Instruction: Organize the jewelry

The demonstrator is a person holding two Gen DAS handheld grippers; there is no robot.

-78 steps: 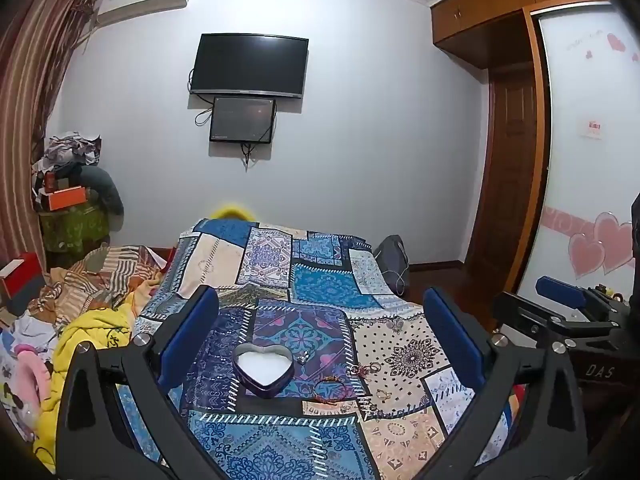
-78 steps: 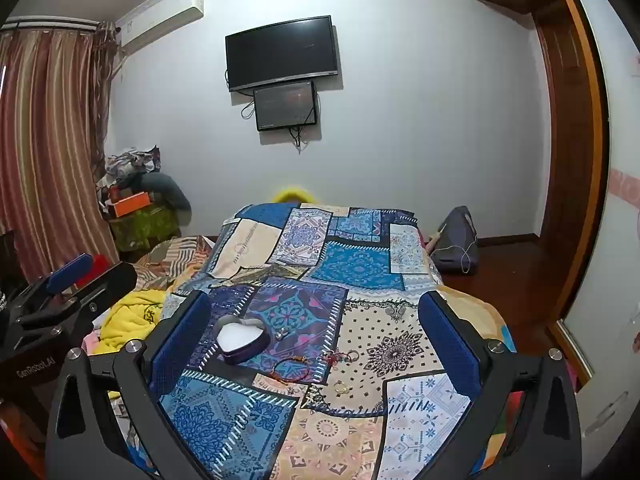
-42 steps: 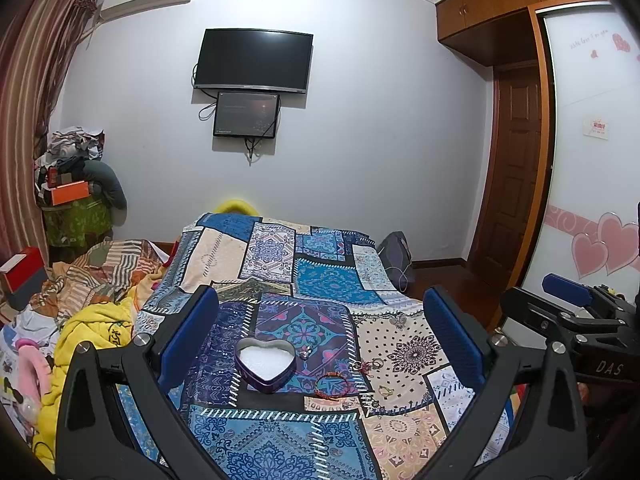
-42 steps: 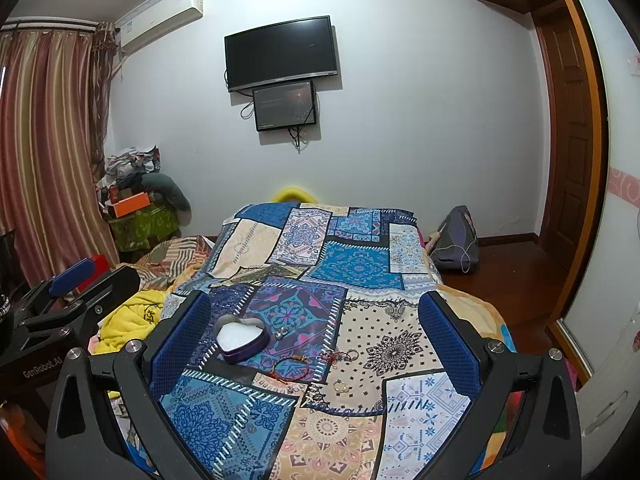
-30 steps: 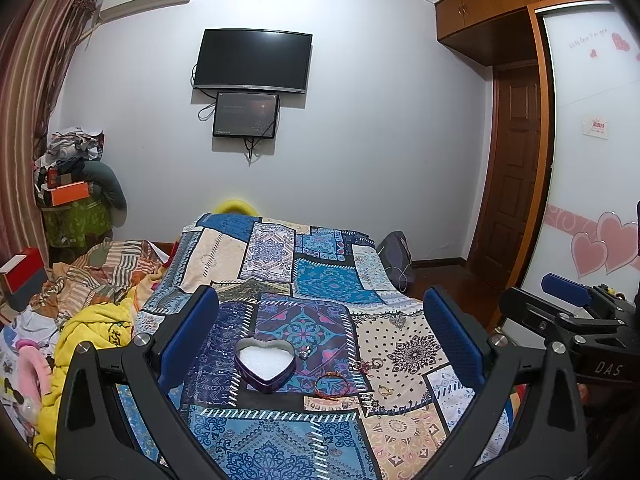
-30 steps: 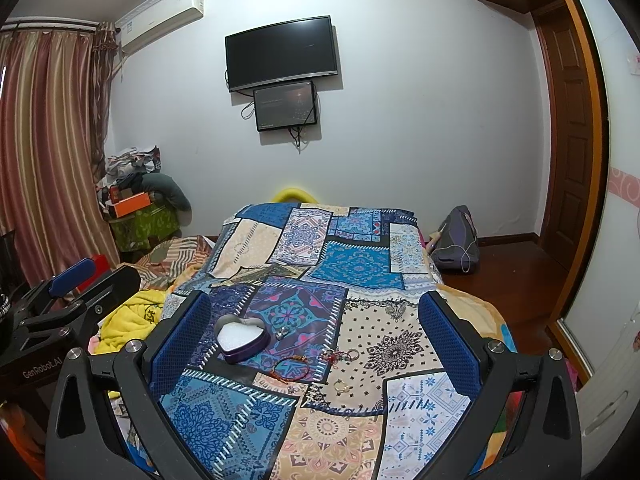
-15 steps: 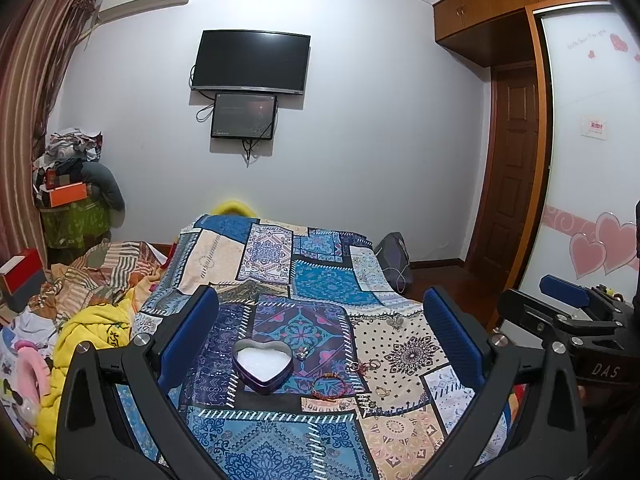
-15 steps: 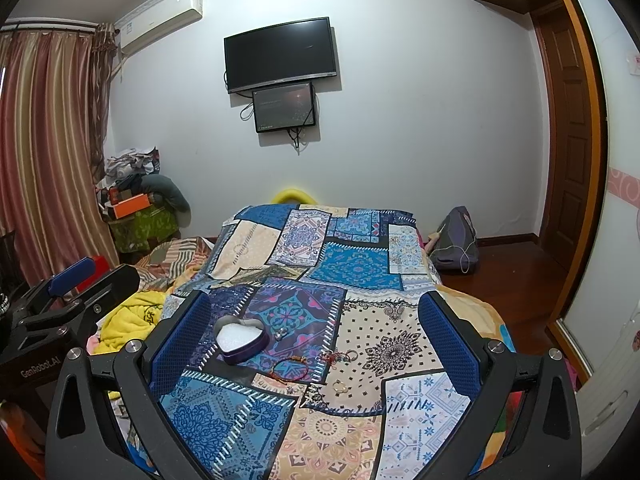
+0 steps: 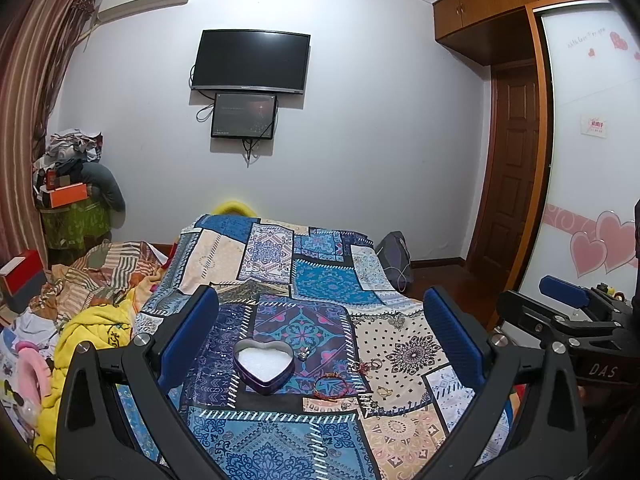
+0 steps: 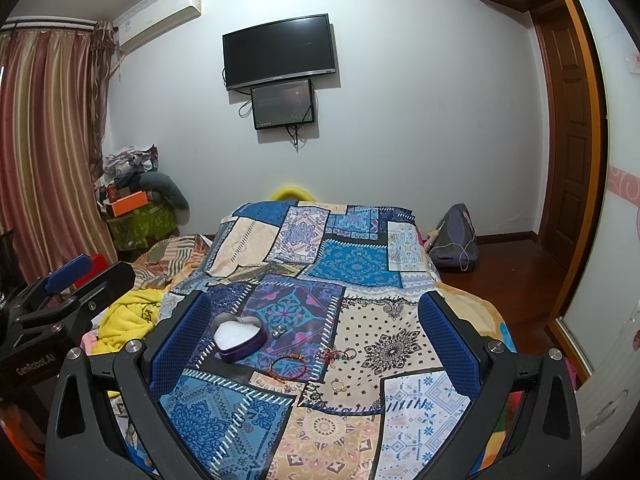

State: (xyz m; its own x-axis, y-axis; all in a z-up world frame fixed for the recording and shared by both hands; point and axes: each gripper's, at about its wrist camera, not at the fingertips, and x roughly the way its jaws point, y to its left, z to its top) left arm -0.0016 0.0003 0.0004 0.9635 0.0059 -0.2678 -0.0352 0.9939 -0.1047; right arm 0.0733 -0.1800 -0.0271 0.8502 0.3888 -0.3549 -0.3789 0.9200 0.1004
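1. Left wrist view shows almost no change over the last few seconds: the bed with its patchwork cover fills the middle, and the framing has only drifted slightly. Neither tool has closed in on the jewelry, so I judge the task not yet begun.

2. Both tools are held level above the near end of the bed. The left gripper has its jaws spread wide and empty; the right gripper likewise, wide apart with nothing between them. Each tool shows at the edge of the other's view, so they sit side by side.

3. A heart-shaped tin, open with a white lining, rests on the cover. In the left wrist view it appears between the jaws, nearer the left one, but it lies well beyond and below them. In the right wrist view the tin sits close to the left jaw's line.

4. Loose pieces lie just right of the tin: a red bracelet near its corner, a small silver charm beside its rim, a tangle of red cord with rings farther right, and a small gold ring nearest the camera. All are outside the tin.

5. The bracelet looks the easiest first pick, being largest and centred.
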